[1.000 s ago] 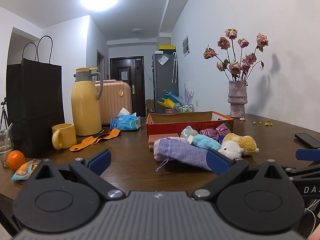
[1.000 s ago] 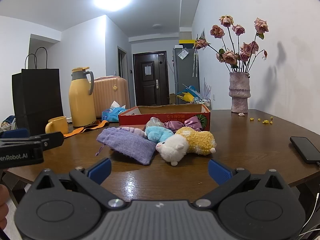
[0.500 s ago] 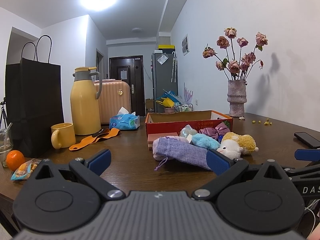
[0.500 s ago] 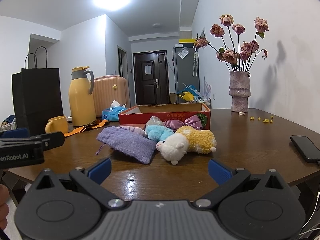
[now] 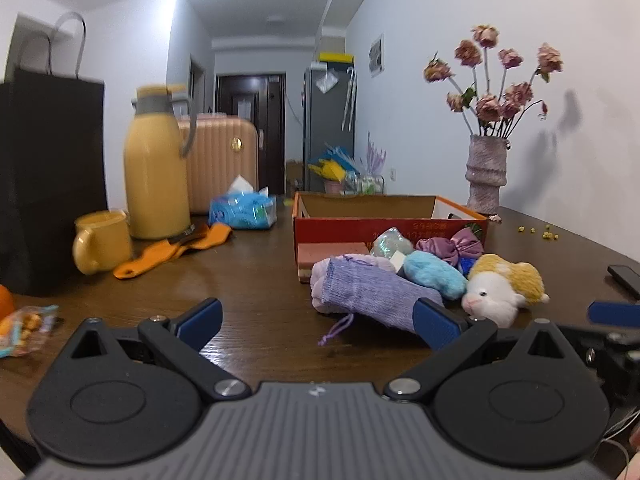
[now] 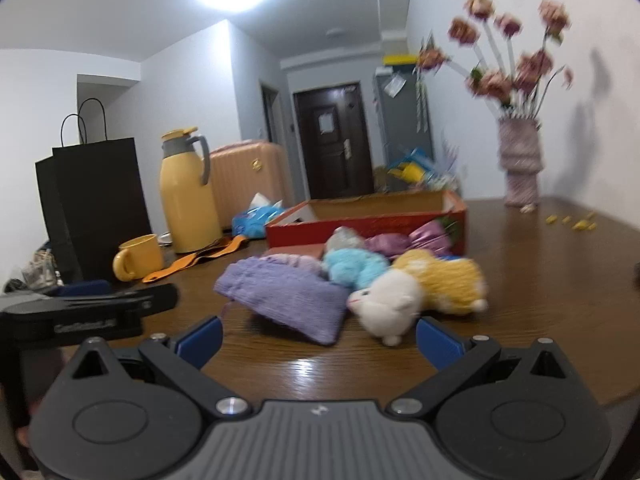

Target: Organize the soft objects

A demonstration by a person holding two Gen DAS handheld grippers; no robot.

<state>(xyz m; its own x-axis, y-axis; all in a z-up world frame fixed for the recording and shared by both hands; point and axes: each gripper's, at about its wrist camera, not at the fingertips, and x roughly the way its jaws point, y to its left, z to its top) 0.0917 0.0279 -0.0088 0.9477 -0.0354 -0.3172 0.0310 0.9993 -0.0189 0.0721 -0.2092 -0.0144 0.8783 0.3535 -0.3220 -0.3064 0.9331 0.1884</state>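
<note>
A pile of soft things lies on the brown table in front of a red cardboard box (image 5: 384, 224) (image 6: 372, 222): a purple knit pouch (image 5: 372, 292) (image 6: 288, 300), a blue fluffy toy (image 5: 432, 274) (image 6: 352, 266), a white and yellow plush sheep (image 5: 500, 288) (image 6: 424, 284), a purple satin bow (image 5: 456, 246) (image 6: 408, 242). My left gripper (image 5: 318, 322) is open and empty, just short of the pouch. My right gripper (image 6: 318, 338) is open and empty, close before the pouch and the sheep.
A yellow thermos (image 5: 156, 172), a yellow mug (image 5: 102, 246), an orange strap (image 5: 176, 250), a tissue pack (image 5: 244, 210) and a black paper bag (image 5: 44, 184) stand at the left. A vase of dried roses (image 5: 486, 176) stands at the back right. A phone (image 5: 624, 274) lies at the right.
Both grippers have moved forward toward the pile, the right one more and tilting downward. The soft things have not moved. Both stay open.
</note>
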